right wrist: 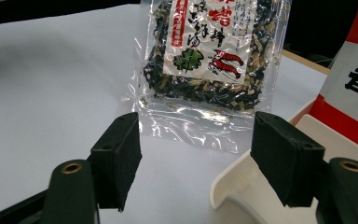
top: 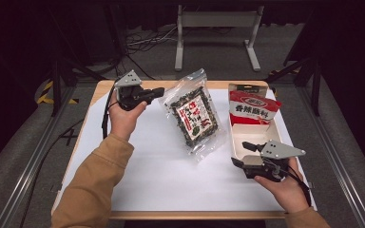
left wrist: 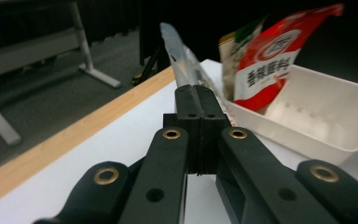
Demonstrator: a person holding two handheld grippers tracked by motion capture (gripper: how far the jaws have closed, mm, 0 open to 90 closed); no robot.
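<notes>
On the white table, left gripper point(top: 158, 92) fingers pinching clear seaweed bag point(top: 194, 114) corner, right gripper point(top: 242, 154) fingers wide apart, empty, beside white tray point(top: 275, 133)

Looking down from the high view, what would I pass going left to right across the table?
left gripper → clear bag of dried greens → red snack packet standing in the white tray, with the right gripper nearer the person.

The right hand-held gripper point(right wrist: 196, 158) has its two black jaws standing wide apart with nothing between the pads. Beyond them a clear packet of dark dried greens point(right wrist: 212, 56) lies flat on the white bench point(right wrist: 51, 79), its clear sealed end nearest the jaws. Under the right-hand jaw is the rim of a white tray point(right wrist: 233, 186), with a red and white packet point(right wrist: 354, 88) standing in it.
</notes>
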